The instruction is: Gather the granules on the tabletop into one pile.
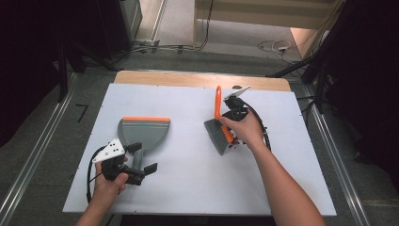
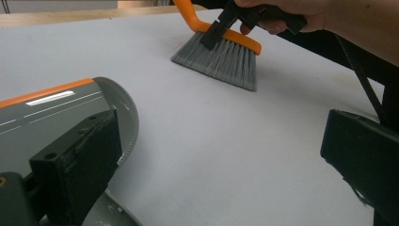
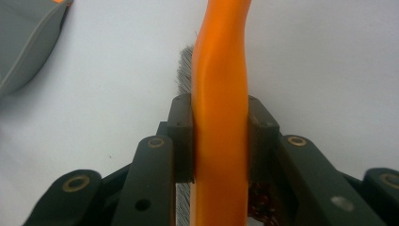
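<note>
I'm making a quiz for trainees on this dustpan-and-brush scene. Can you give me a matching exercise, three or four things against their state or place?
Things:
1. brush
2. dustpan
3. left claw
4. right claw

States or places:
A. open, one jaw over the grey pan, nothing gripped
B. lying flat on the white table, orange strip along its far edge
C. held by its orange handle, grey bristles down on the table
D. shut, jaws pressed on both sides of an orange handle

Pairs: 1-C, 2-B, 3-A, 4-D
</note>
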`<action>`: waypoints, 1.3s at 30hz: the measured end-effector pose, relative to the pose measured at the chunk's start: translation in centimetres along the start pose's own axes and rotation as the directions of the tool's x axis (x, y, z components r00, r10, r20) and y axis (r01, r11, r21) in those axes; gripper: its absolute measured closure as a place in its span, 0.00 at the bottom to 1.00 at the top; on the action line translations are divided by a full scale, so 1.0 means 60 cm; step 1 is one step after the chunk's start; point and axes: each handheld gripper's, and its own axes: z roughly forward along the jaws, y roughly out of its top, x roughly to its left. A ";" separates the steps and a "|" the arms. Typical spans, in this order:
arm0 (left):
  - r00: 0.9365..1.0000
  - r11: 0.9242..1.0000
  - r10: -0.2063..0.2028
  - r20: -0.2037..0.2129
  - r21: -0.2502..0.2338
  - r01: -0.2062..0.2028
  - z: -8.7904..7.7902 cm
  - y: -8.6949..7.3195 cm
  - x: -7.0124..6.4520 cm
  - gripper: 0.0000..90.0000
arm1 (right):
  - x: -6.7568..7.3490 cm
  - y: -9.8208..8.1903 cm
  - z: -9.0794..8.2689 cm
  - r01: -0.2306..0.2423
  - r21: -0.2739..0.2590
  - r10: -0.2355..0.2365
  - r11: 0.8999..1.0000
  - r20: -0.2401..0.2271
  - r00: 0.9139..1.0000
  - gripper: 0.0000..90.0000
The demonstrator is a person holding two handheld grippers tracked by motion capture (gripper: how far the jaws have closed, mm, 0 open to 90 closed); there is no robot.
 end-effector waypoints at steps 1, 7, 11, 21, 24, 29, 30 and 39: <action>1.000 1.000 0.001 -0.001 0.001 -0.001 0.000 0.000 0.000 0.00 | -0.002 -0.001 -0.001 -0.005 -0.003 0.005 1.000 0.003 1.000 0.75; 1.000 1.000 0.000 0.000 -0.001 0.000 -0.001 0.000 0.000 0.00 | -0.014 -0.005 -0.007 -0.011 -0.003 0.011 1.000 0.017 1.000 0.75; 1.000 1.000 0.000 -0.001 0.000 0.000 0.000 0.000 0.000 0.00 | -0.022 -0.006 -0.010 -0.024 -0.003 0.024 1.000 0.015 1.000 0.75; 1.000 1.000 0.001 -0.001 -0.001 -0.001 0.001 0.000 0.001 0.00 | -0.026 -0.012 -0.027 0.024 -0.031 -0.025 0.999 -0.037 0.999 0.76; 1.000 1.000 0.001 0.000 0.002 -0.001 0.001 0.000 0.000 0.00 | -0.021 -0.012 -0.042 0.067 -0.053 -0.070 0.996 -0.064 0.995 0.76; 1.000 1.000 -0.001 0.001 0.003 0.001 0.001 0.000 0.000 0.00 | -0.006 -0.018 -0.078 0.228 -0.074 -0.233 0.971 -0.070 0.970 0.76; 1.000 1.000 -0.001 0.000 0.003 0.001 0.001 0.000 0.000 0.00 | -0.002 -0.021 -0.084 0.275 -0.067 -0.279 0.959 -0.072 0.957 0.76; 1.000 1.000 0.002 0.001 0.007 -0.002 0.005 0.000 -0.001 0.00 | 0.030 -0.068 -0.077 0.643 0.077 -0.639 0.762 -0.071 0.766 0.76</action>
